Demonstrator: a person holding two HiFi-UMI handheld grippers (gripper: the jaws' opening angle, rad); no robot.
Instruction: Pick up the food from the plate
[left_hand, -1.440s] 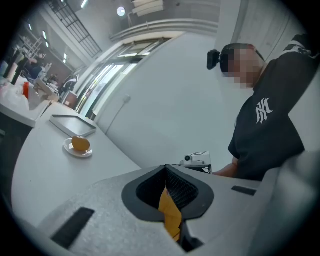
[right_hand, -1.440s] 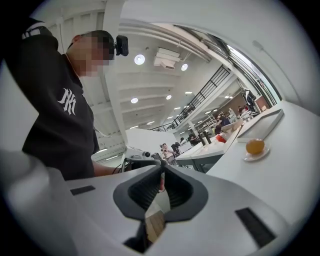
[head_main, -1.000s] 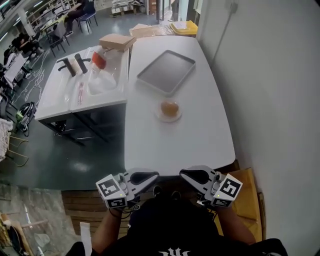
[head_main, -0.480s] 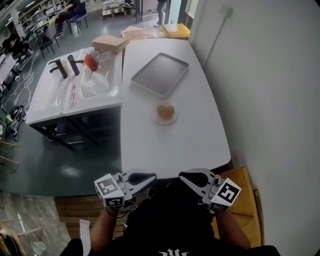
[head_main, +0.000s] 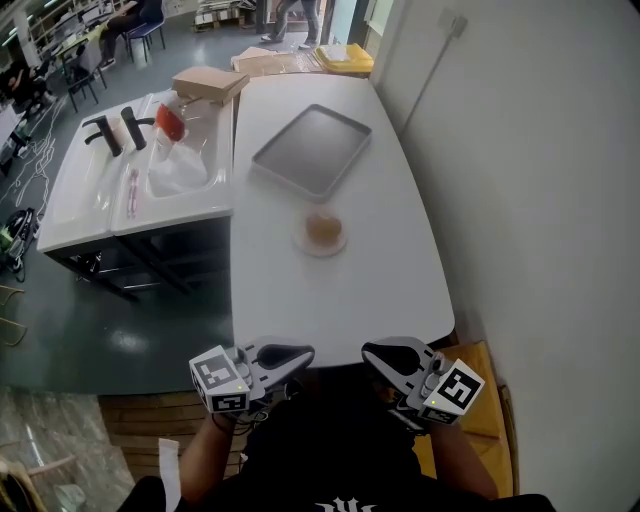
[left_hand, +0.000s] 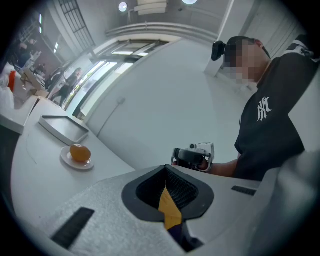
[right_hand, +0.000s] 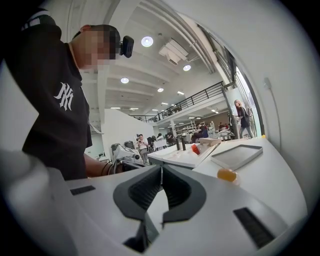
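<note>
A round orange-brown piece of food (head_main: 323, 228) lies on a small white plate (head_main: 303, 240) in the middle of the white table (head_main: 330, 300). Both grippers hang below the table's near edge, close to the person's body, with their tips facing each other. My left gripper (head_main: 300, 353) is shut, its pads meeting on nothing (left_hand: 165, 176). My right gripper (head_main: 368, 350) is also shut and empty (right_hand: 161, 170). The food (left_hand: 80, 152) shows far off to the left in the left gripper view. In the right gripper view the food (right_hand: 226, 174) shows far off to the right.
A grey metal tray (head_main: 311, 150) lies beyond the plate. Left of the table stands a white sink unit (head_main: 130, 190) with two dark taps, a red item in a bag (head_main: 168, 122) and a cardboard box (head_main: 208, 83). A white wall (head_main: 520, 200) runs along the table's right side.
The head view has shifted a little, so the table and plate sit slightly further left in the picture. Both grippers stay shut near the table's near edge, barely moved.
</note>
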